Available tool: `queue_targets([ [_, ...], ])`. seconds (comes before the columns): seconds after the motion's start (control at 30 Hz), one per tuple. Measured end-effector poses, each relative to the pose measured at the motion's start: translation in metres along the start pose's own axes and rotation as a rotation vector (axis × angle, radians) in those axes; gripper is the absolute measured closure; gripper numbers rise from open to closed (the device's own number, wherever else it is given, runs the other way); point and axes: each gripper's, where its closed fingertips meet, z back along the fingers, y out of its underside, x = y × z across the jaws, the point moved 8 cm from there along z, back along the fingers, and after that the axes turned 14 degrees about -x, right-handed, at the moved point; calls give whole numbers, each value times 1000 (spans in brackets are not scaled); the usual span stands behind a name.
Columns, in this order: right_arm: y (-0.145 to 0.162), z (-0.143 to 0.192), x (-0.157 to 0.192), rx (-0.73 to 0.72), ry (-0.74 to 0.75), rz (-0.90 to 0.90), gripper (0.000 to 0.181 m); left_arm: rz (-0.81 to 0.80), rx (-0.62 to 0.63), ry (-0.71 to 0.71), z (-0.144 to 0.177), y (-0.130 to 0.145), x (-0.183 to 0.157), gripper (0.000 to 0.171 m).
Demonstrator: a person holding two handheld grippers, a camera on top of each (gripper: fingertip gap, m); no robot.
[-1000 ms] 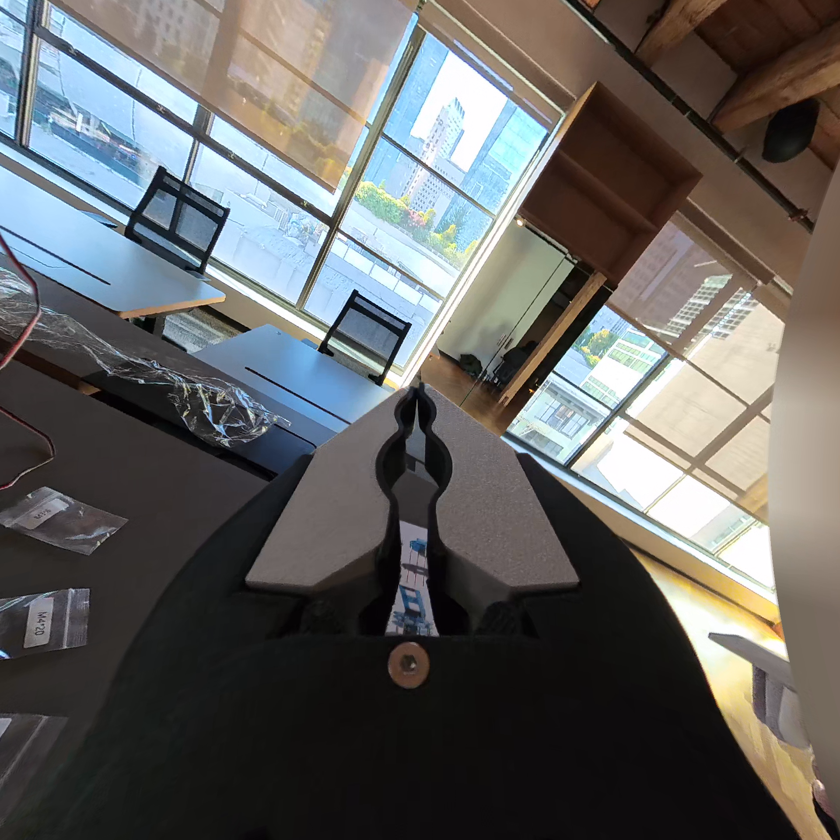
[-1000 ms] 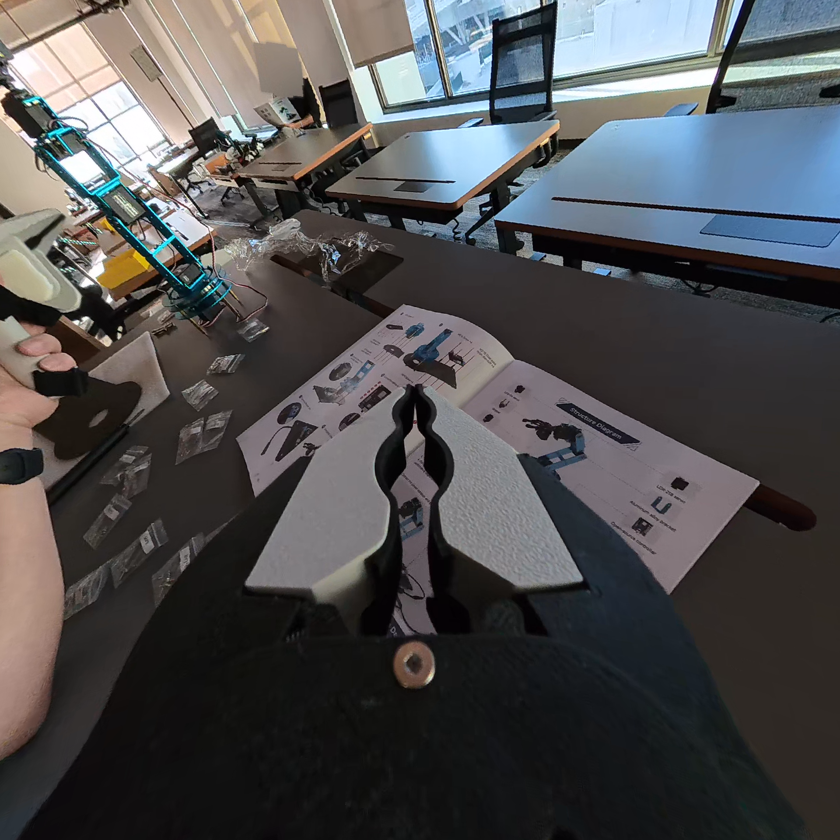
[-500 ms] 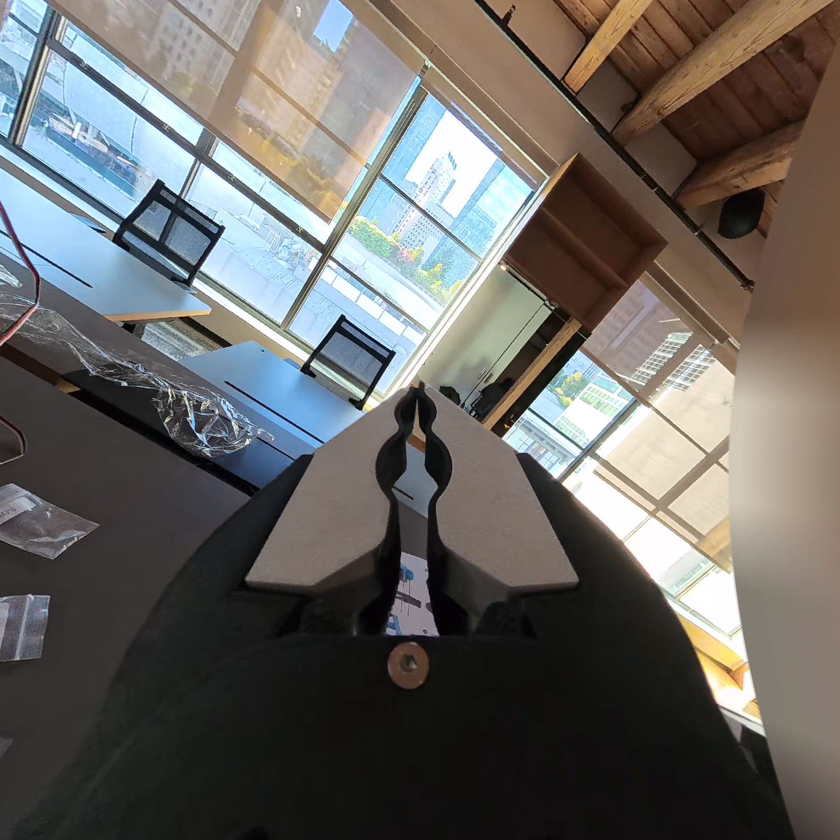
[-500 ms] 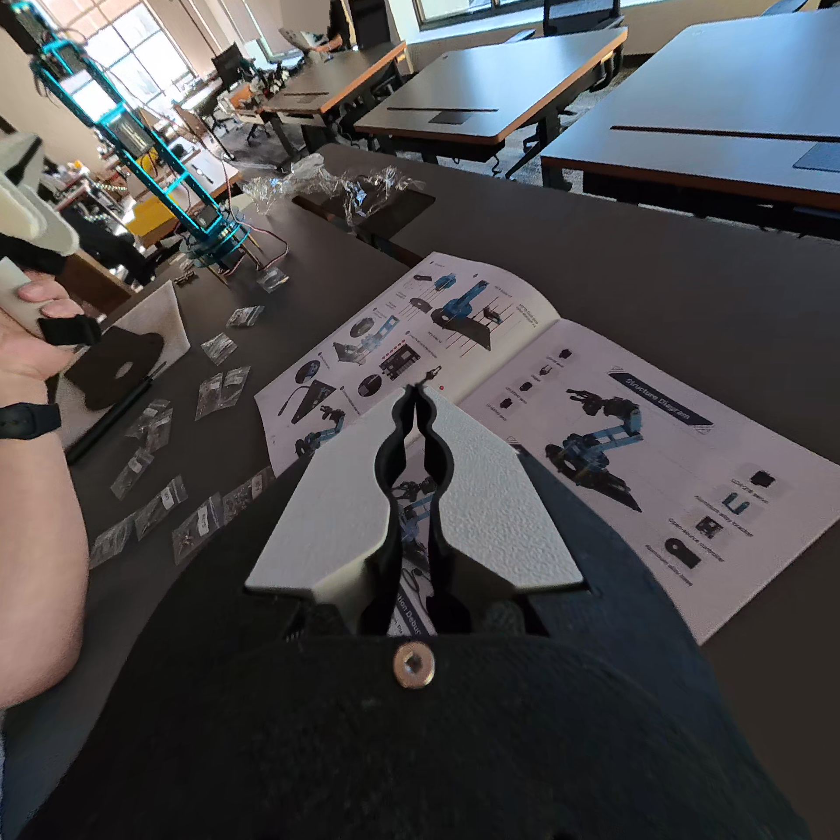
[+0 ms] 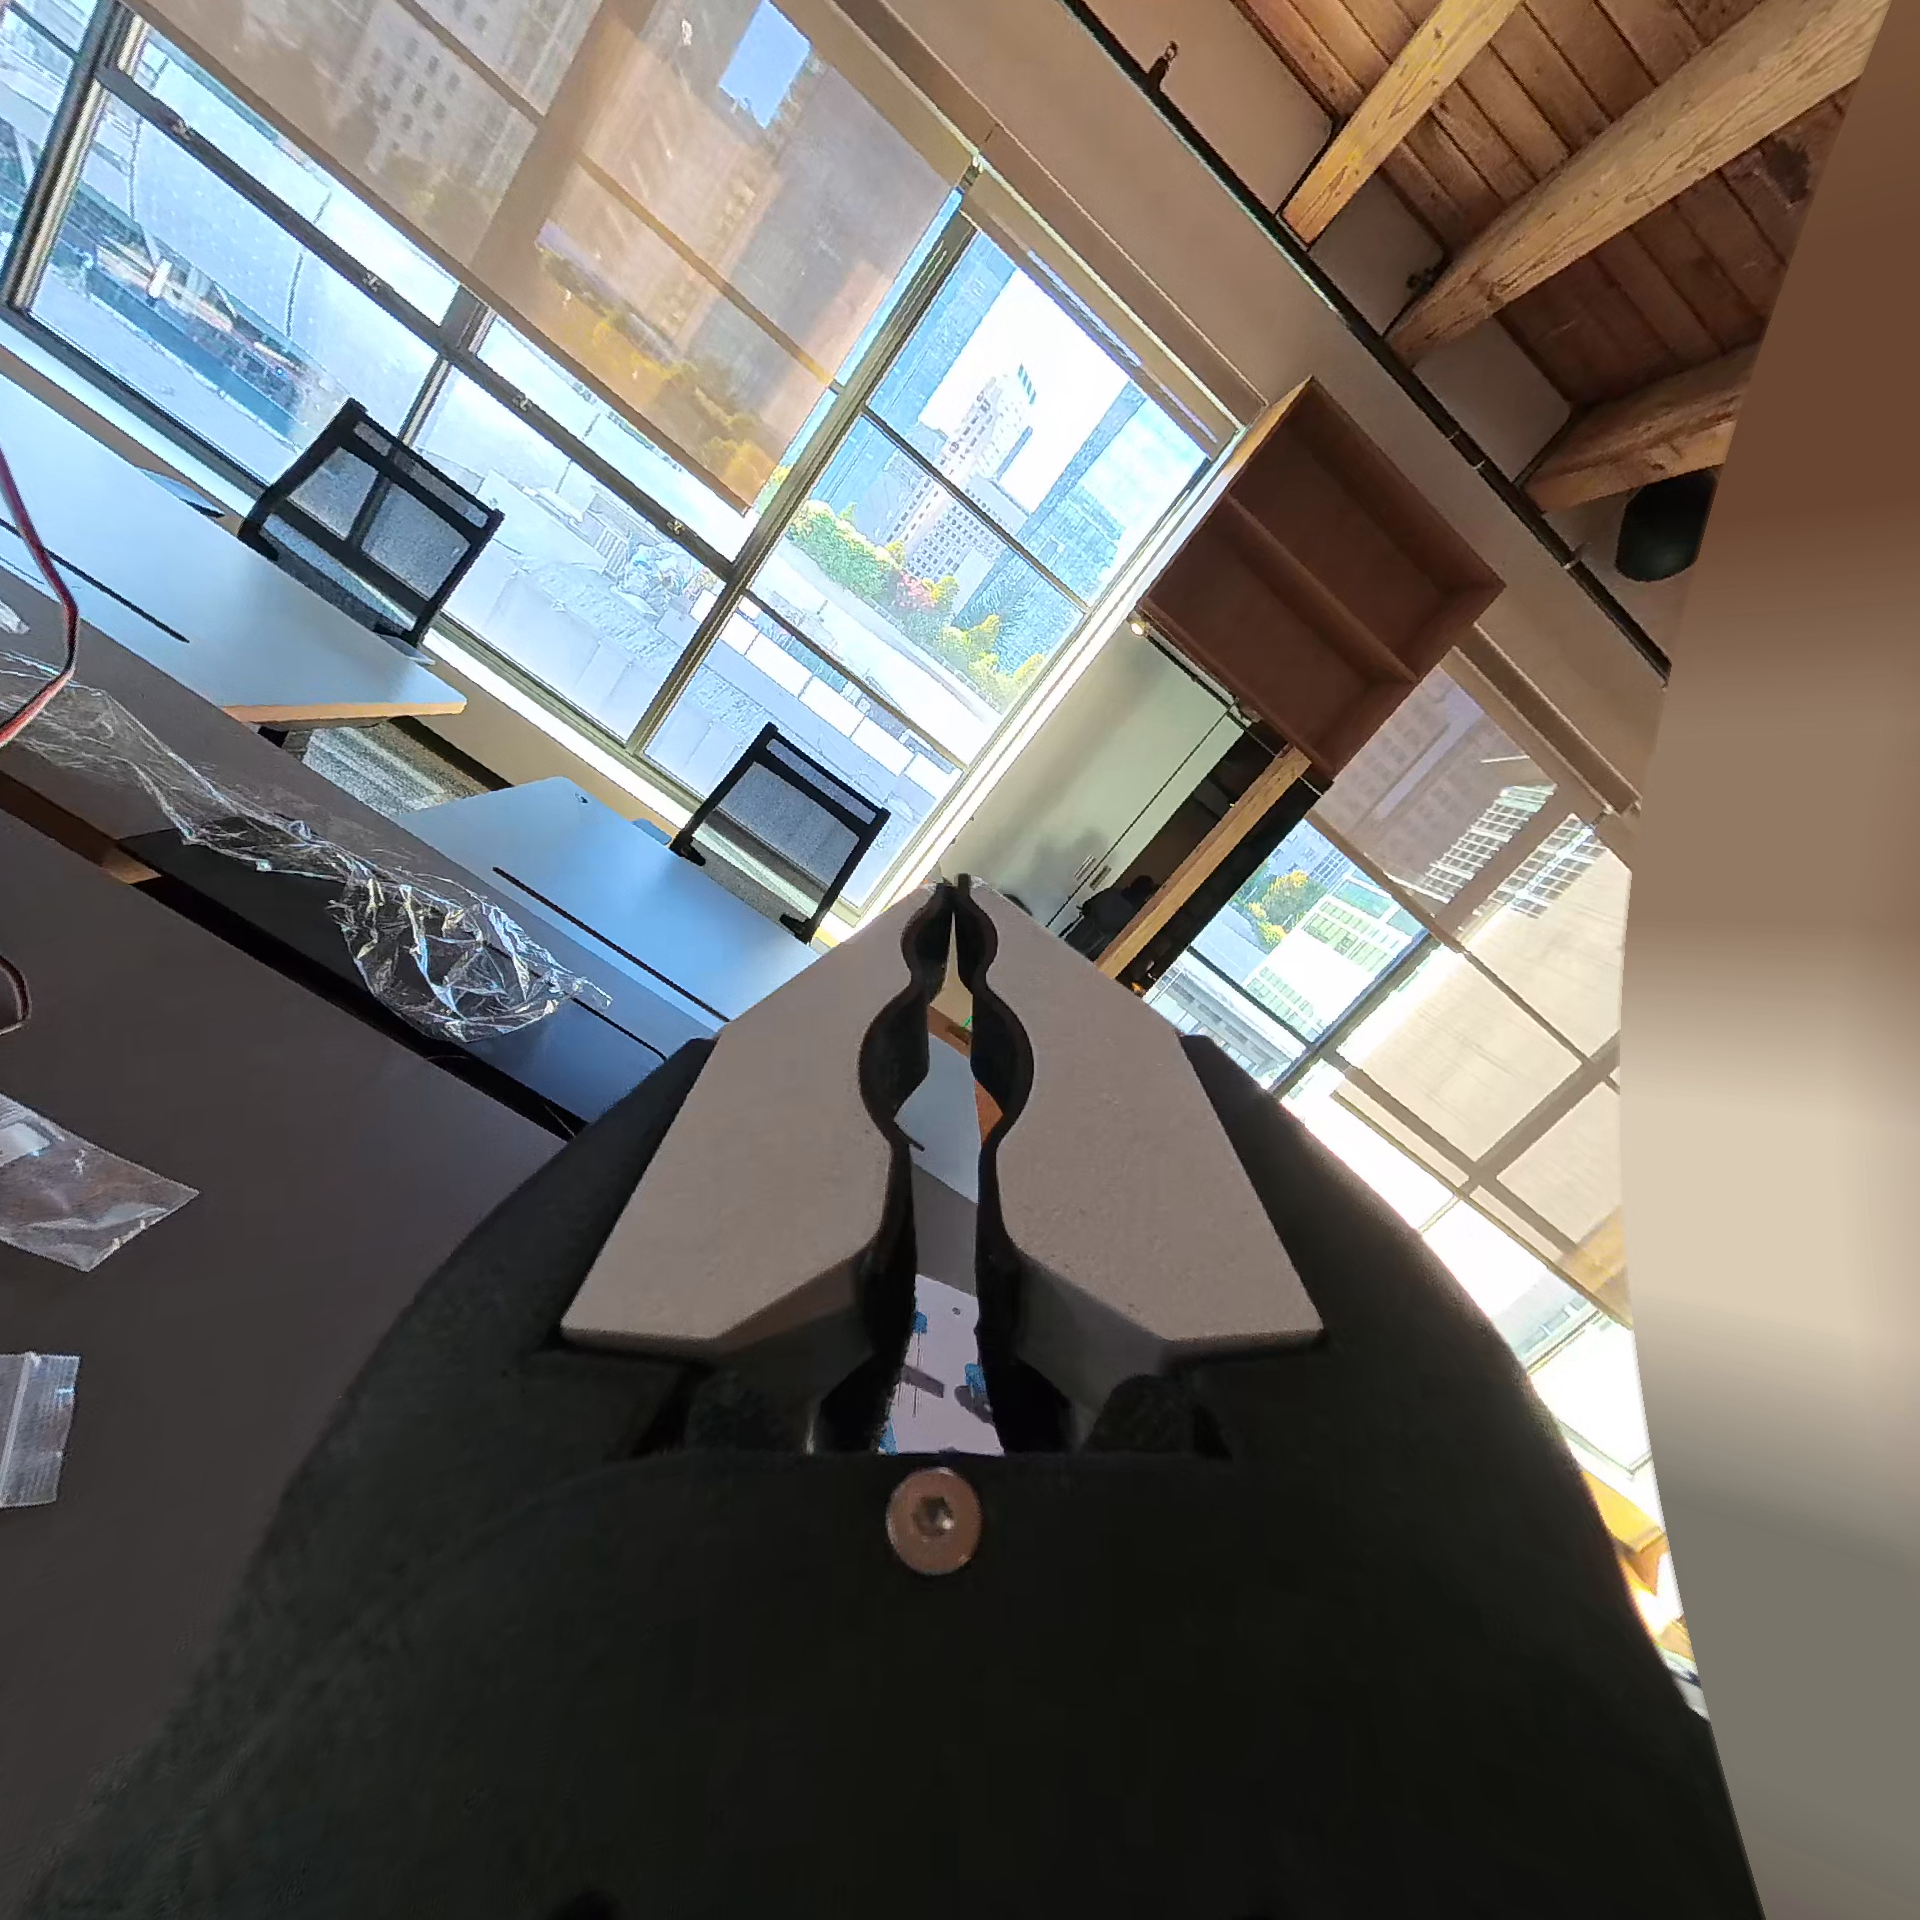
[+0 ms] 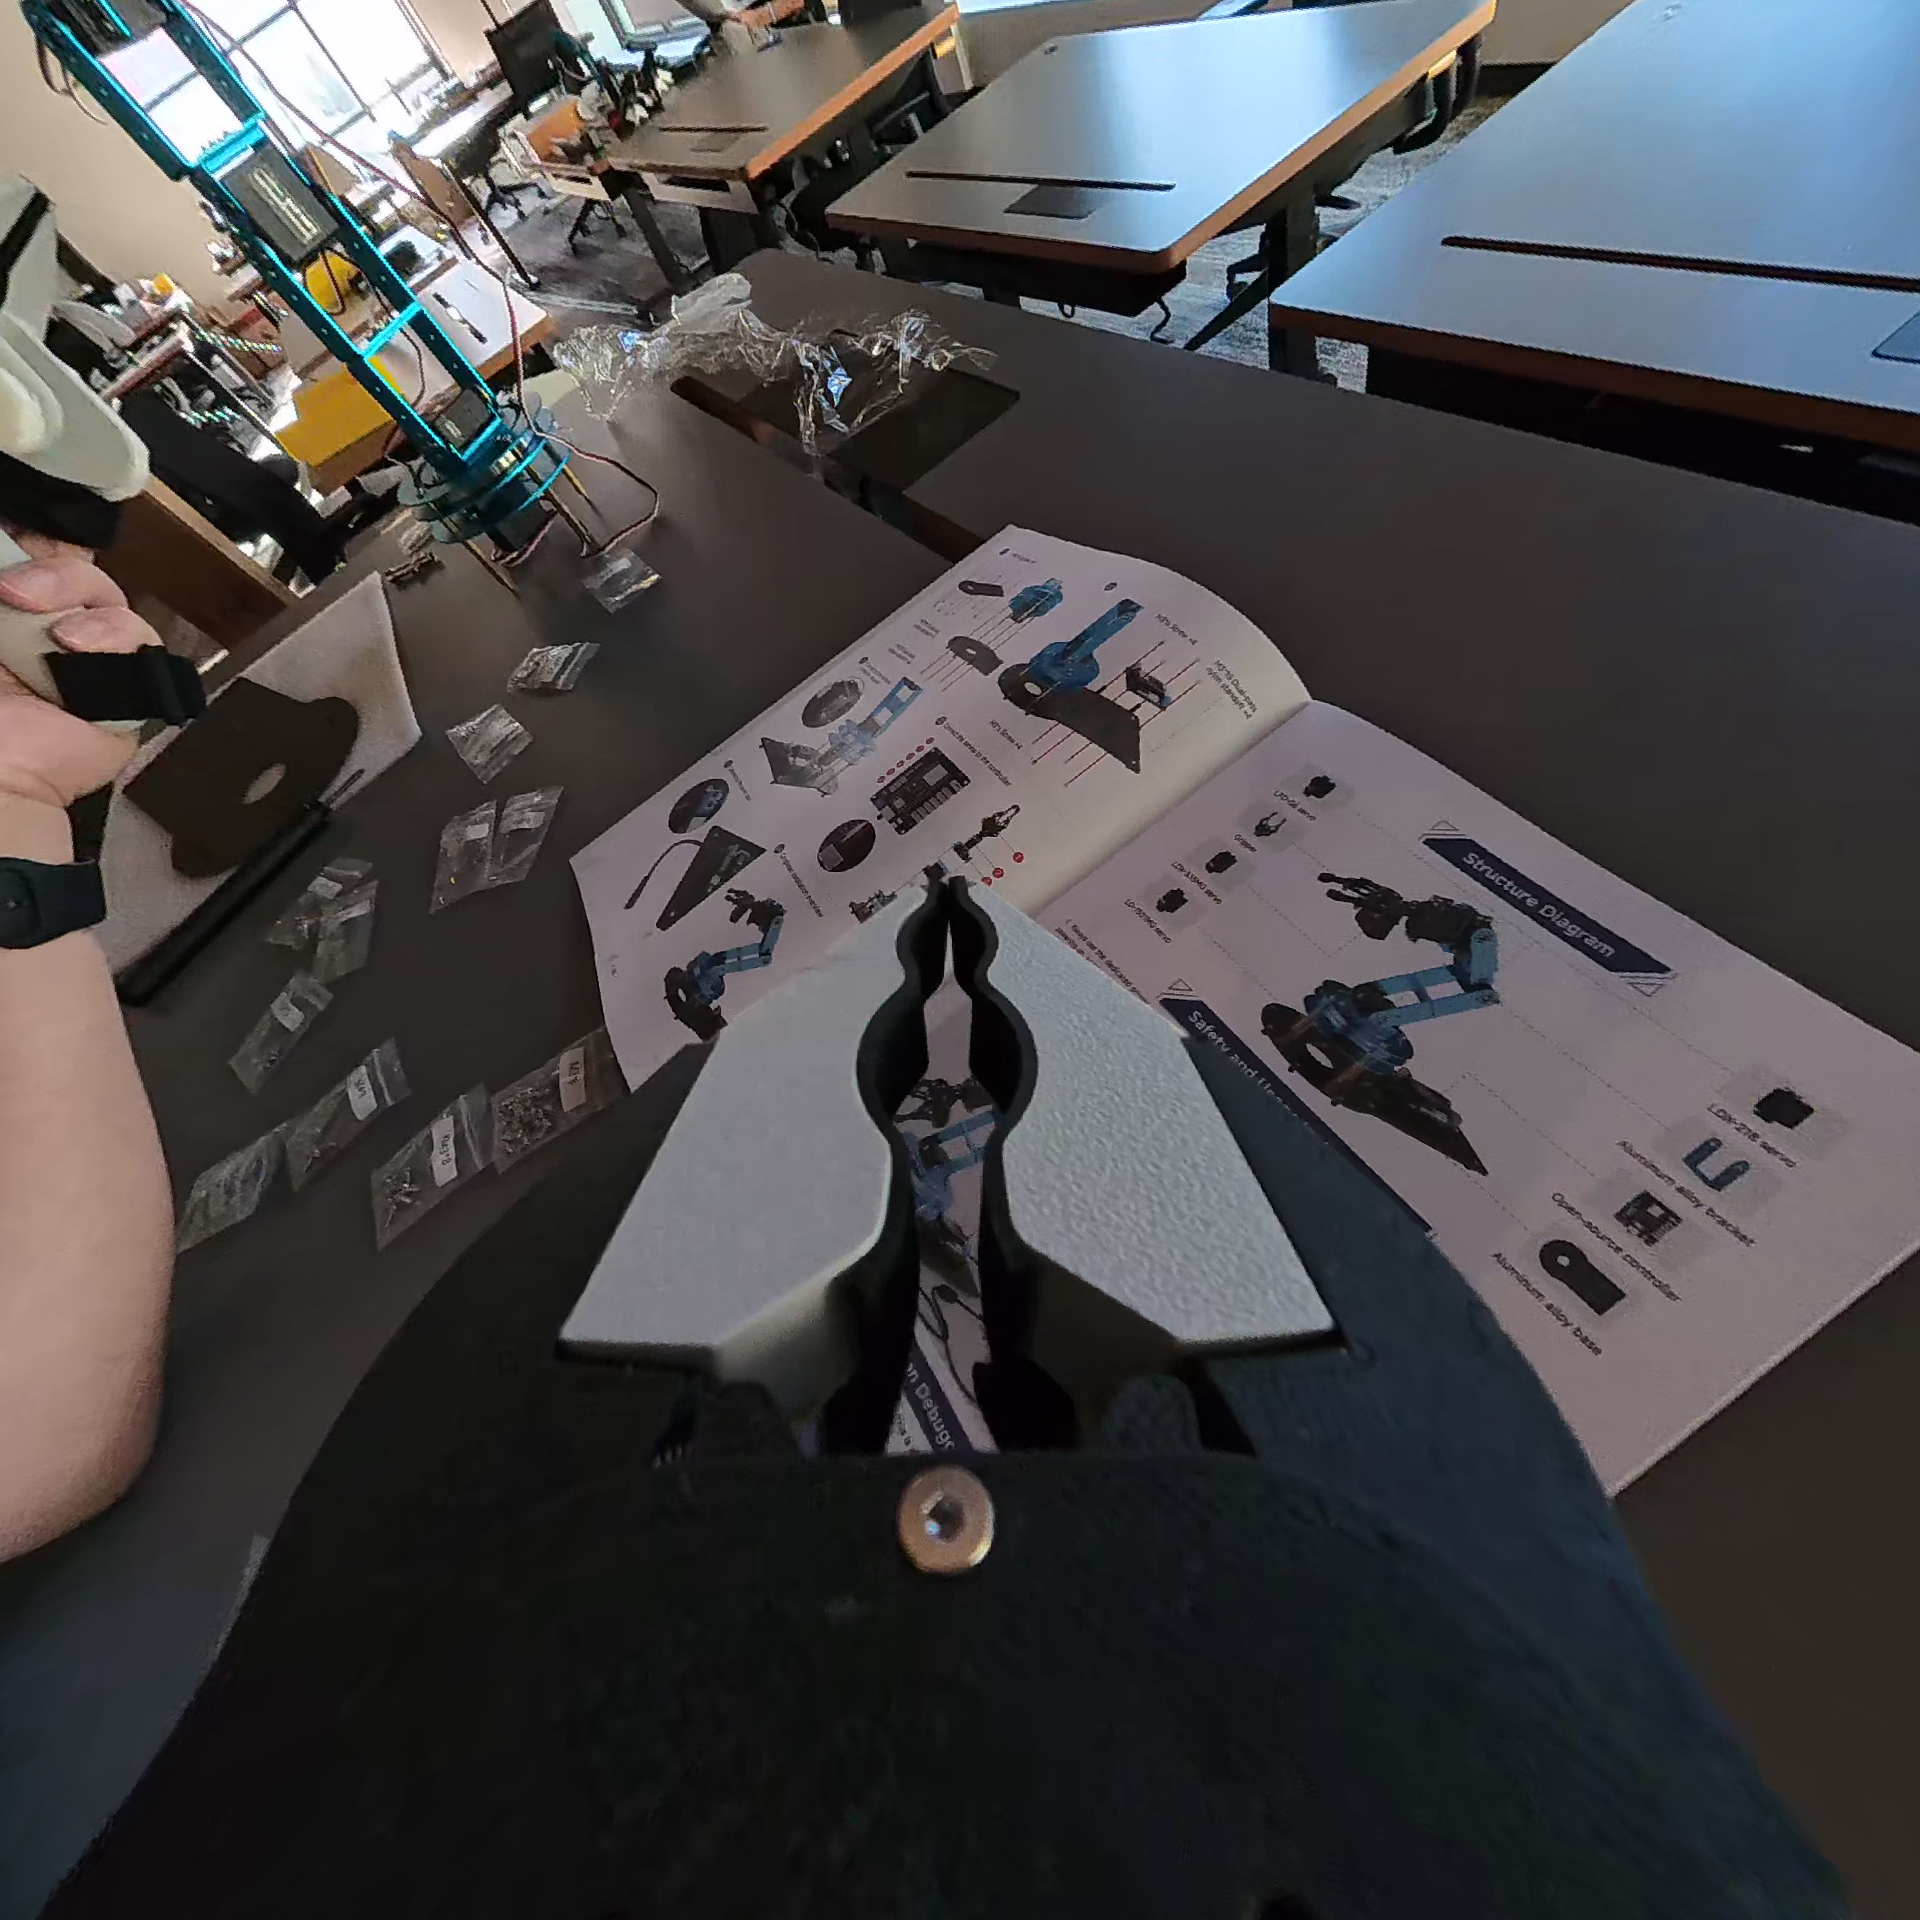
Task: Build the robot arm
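Observation:
My right gripper (image 6: 951, 885) is shut and empty, held low over an open instruction booklet (image 6: 1195, 873) with pictures of a blue robot arm, lying on a dark table (image 6: 1351, 540). My left gripper (image 5: 954, 883) is shut and empty, tilted up toward the windows; a sliver of the booklet (image 5: 940, 1382) shows between its fingers. The left gripper also shows at the left edge of the right wrist view (image 6: 42, 436), held in a hand (image 6: 52, 665).
Several small clear parts bags (image 6: 436, 935) lie left of the booklet. A teal metal tower with wires (image 6: 343, 270), crumpled plastic wrap (image 6: 769, 353), a black plate on white foam (image 6: 249, 769) and a black rod (image 6: 229, 904) sit behind. Other desks and chairs stand beyond. The gap from one gripper's tips to the other's is roughly 35 centimeters.
The right gripper has moved down and closer to the booklet. The left gripper has tilted further upward toward the windows and ceiling.

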Motion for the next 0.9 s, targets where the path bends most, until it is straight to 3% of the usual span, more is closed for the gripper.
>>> queue_targets([
  [0.57,7,-4,-4,30,4,-5,181,10,-79,-23,5,-6,2,171],
  [0.9,31,-27,7,181,-73,-3,181,31,-86,-18,3,-3,2,171],
])
